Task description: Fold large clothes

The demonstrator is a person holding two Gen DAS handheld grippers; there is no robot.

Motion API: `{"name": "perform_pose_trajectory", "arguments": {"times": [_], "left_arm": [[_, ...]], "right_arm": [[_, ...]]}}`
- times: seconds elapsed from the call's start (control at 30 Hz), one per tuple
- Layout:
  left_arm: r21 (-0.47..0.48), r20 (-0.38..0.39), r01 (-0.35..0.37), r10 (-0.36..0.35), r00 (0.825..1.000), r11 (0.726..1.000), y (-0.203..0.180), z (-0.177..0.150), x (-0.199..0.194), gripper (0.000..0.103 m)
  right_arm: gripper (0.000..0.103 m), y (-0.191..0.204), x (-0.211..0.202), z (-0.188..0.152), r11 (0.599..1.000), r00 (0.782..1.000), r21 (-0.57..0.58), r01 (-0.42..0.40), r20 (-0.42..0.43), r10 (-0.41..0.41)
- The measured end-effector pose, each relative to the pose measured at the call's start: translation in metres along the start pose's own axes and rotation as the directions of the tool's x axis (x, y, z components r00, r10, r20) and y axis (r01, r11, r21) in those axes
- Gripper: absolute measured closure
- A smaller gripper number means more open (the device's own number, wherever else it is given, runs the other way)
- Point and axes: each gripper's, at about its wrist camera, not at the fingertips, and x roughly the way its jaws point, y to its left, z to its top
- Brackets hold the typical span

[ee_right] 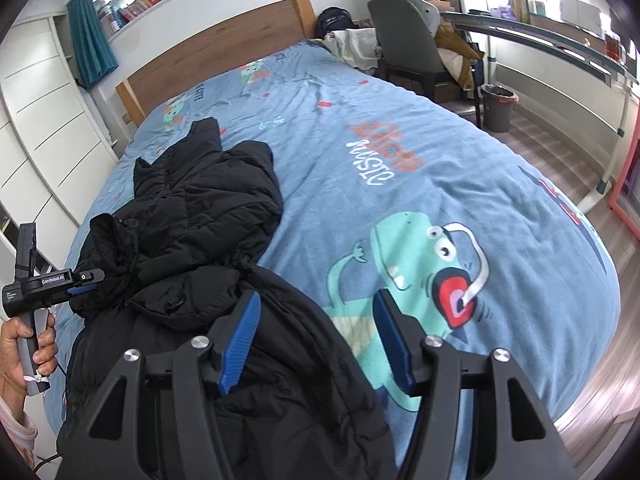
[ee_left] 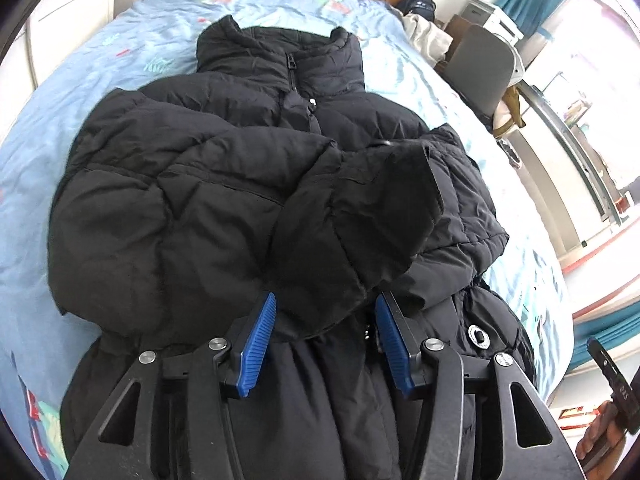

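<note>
A black puffer coat [ee_left: 224,184] lies on a blue bed, collar at the far end, both sleeves folded across its chest. My left gripper [ee_left: 324,340] is open, its blue pads on either side of the upper sleeve [ee_left: 360,216] near the waist, not closed on it. In the right wrist view the coat [ee_right: 192,216] lies at the left. My right gripper [ee_right: 316,344] is open and empty above the coat's lower right edge. The left gripper [ee_right: 86,286] shows there at the far left, held by a hand.
The blue dinosaur bedsheet [ee_right: 400,152] spreads wide to the right of the coat. A wooden headboard [ee_right: 224,44] stands at the far end. A grey chair [ee_right: 408,44] with clothes, a bin [ee_right: 498,106] and a desk are beyond the bed's right side.
</note>
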Motion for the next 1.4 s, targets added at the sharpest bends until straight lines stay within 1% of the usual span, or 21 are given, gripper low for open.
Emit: {"name": "perform_pose_trajectory", "arguments": {"times": [0.07,0.13,0.23,0.37,0.4,0.47,0.5,0.57,0.6,0.67,0.77,0.83,0.93,1.03,1.1,1.13,1.23,1.3,1.4], "left_arm": [[0.0,0.018,-0.012,0.012,1.0,1.0,0.01,0.001,-0.008,0.051],[-0.004,0.035,-0.039,0.039,0.999,0.999,0.025,0.003,-0.016,0.051],[-0.03,0.058,-0.085,0.087,0.995,0.996,0.062,0.007,-0.028,0.051],[-0.059,0.074,-0.157,0.161,0.984,0.986,0.11,0.011,-0.042,0.051],[-0.066,0.076,-0.18,0.184,0.98,0.982,0.124,0.013,-0.046,0.051],[-0.074,0.08,-0.2,0.206,0.975,0.977,0.144,0.015,-0.051,0.051],[-0.076,0.083,-0.209,0.215,0.973,0.975,0.152,0.017,-0.052,0.051],[-0.082,0.084,-0.217,0.224,0.971,0.973,0.164,0.02,-0.052,0.051],[-0.088,0.086,-0.217,0.225,0.971,0.972,0.171,0.022,-0.051,0.051],[-0.093,0.087,-0.211,0.219,0.972,0.973,0.179,0.026,-0.048,0.051],[-0.095,0.082,-0.192,0.2,0.976,0.977,0.184,0.032,-0.035,0.051],[-0.086,0.08,-0.181,0.188,0.979,0.98,0.183,0.033,-0.028,0.051],[-0.069,0.066,-0.155,0.16,0.985,0.985,0.176,0.032,-0.01,0.051],[-0.049,0.049,-0.156,0.158,0.986,0.987,0.167,0.027,0.008,0.051],[-0.041,0.036,-0.156,0.157,0.987,0.987,0.161,0.021,0.018,0.051],[-0.035,0.031,-0.152,0.153,0.988,0.988,0.157,0.019,0.022,0.051],[0.022,0.017,-0.159,0.159,0.987,0.987,0.142,0.016,0.026,0.049],[0.056,0.02,-0.176,0.175,0.984,0.983,0.136,0.016,0.021,0.049],[0.036,0.038,-0.165,0.164,0.986,0.986,0.141,0.022,0.006,0.049]], "right_arm": [[0.046,0.014,0.004,0.003,1.0,1.0,-0.026,-0.008,-0.011,0.007],[0.046,0.032,0.01,0.007,0.998,1.0,-0.057,-0.02,-0.021,0.018],[0.046,0.072,0.022,0.014,0.991,0.998,-0.117,-0.062,-0.035,0.058],[0.046,0.135,0.042,0.022,0.97,0.99,-0.199,-0.137,-0.062,0.127],[0.046,0.161,0.05,0.026,0.959,0.985,-0.228,-0.169,-0.074,0.156],[0.046,0.201,0.061,0.03,0.938,0.976,-0.272,-0.217,-0.09,0.2],[0.046,0.215,0.065,0.032,0.929,0.972,-0.286,-0.235,-0.096,0.216],[0.046,0.261,0.078,0.037,0.897,0.955,-0.328,-0.296,-0.118,0.271],[0.046,0.276,0.082,0.037,0.887,0.951,-0.342,-0.31,-0.125,0.284],[0.046,0.318,0.096,0.039,0.854,0.937,-0.386,-0.349,-0.148,0.316],[0.046,0.361,0.119,0.036,0.819,0.925,-0.429,-0.38,-0.178,0.336],[0.046,0.379,0.136,0.032,0.81,0.925,-0.447,-0.38,-0.196,0.325],[0.046,0.385,0.163,0.027,0.809,0.934,-0.469,-0.354,-0.22,0.281],[0.046,0.37,0.185,0.022,0.824,0.946,-0.474,-0.312,-0.234,0.223],[0.046,0.348,0.196,0.022,0.845,0.951,-0.451,-0.286,-0.24,0.194],[0.046,0.33,0.201,0.022,0.862,0.953,-0.428,-0.272,-0.243,0.18],[0.046,0.286,0.203,0.022,0.889,0.952,-0.372,-0.267,-0.247,0.182],[0.046,0.272,0.201,0.022,0.898,0.962,-0.379,-0.225,-0.233,0.143],[0.046,0.255,0.192,0.026,0.904,0.964,-0.37,-0.213,-0.232,0.132]]}}
